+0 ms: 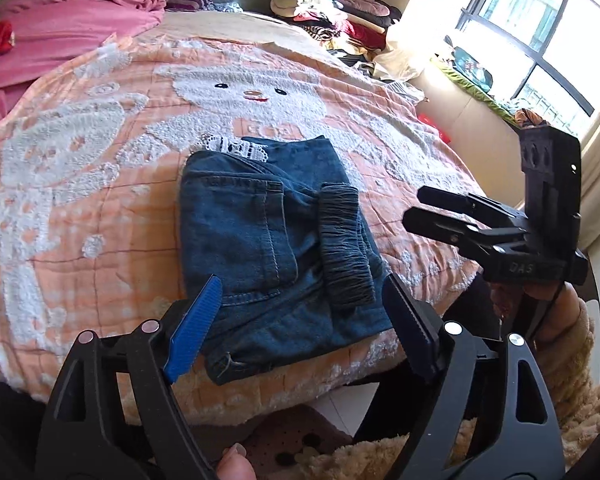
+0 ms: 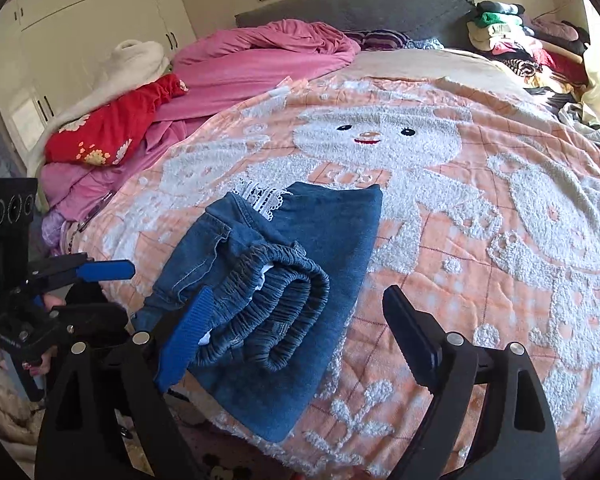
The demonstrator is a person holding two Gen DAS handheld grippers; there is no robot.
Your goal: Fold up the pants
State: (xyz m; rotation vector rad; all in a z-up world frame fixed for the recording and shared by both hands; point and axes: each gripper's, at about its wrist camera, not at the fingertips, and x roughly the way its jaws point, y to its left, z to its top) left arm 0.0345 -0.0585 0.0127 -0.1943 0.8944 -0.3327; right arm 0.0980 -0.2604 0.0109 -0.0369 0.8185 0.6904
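Folded pants (image 1: 276, 236) on bed, just ahead of both open claws.

The folded pants (image 1: 268, 236) hide their inner layers — white lace (image 1: 240, 147) only partly peeks out.

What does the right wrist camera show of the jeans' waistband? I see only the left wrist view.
Observer: The elastic waistband lies doubled over on the jeans, with something white tucked inside it.
Operator: Does the right tool hold it?
Observer: No. The right tool is open, its fingers wide apart, gripping nothing.
Operator: And at the far left?
Observer: White wardrobe doors stand there.
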